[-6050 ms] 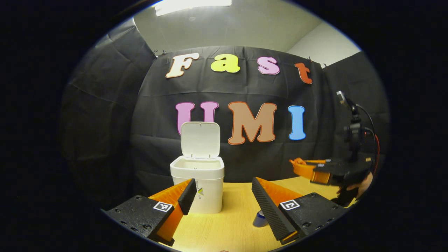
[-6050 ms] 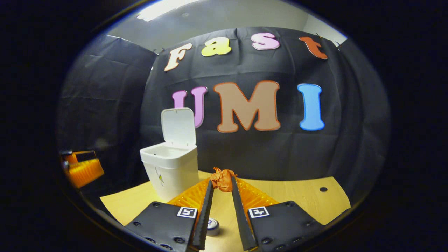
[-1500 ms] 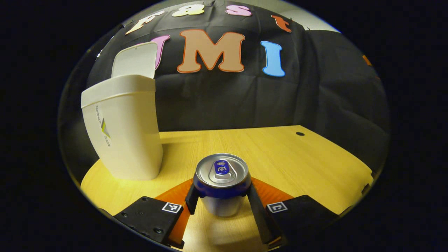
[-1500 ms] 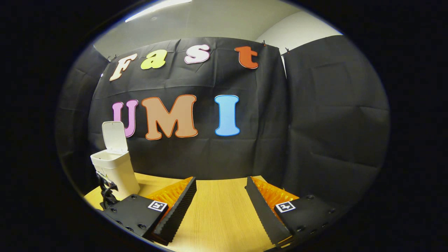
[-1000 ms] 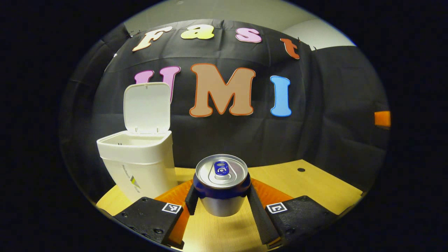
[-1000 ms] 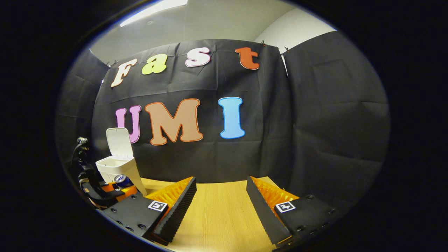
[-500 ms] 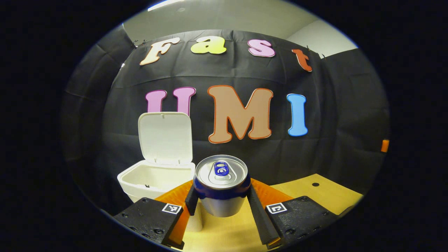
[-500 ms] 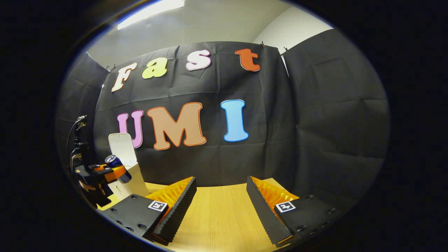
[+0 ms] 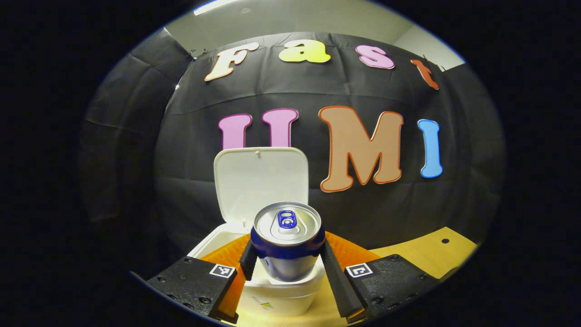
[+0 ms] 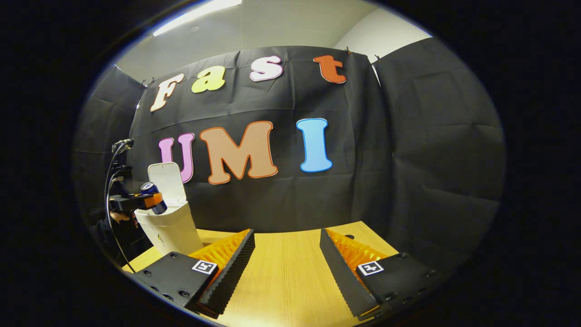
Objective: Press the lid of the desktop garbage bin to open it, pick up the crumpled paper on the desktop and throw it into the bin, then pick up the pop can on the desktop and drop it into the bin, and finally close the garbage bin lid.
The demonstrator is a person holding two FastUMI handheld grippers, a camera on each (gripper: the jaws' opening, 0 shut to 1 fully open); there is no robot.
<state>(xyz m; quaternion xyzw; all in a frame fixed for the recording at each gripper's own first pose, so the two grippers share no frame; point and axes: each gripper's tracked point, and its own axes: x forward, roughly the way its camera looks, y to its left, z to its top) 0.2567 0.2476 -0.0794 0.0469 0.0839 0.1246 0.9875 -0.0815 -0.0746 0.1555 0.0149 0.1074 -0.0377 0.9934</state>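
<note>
Left gripper (image 9: 287, 261): we have both fingers clamped on the can (image 9: 287, 238), held upright in the air
Can and bin: in the left gripper view the can sits over the open mouth of the bin (image 9: 277, 295), lid (image 9: 261, 181) standing up behind it
Coming move: we judge a straight drop, long axis vertical
Right gripper (image 10: 286, 259): jaws spread wide and empty above the table (image 10: 281, 281), well apart from the bin
Right gripper view adds: from the side, the can (image 10: 150, 193) slightly tilted at the rim's near edge
</note>
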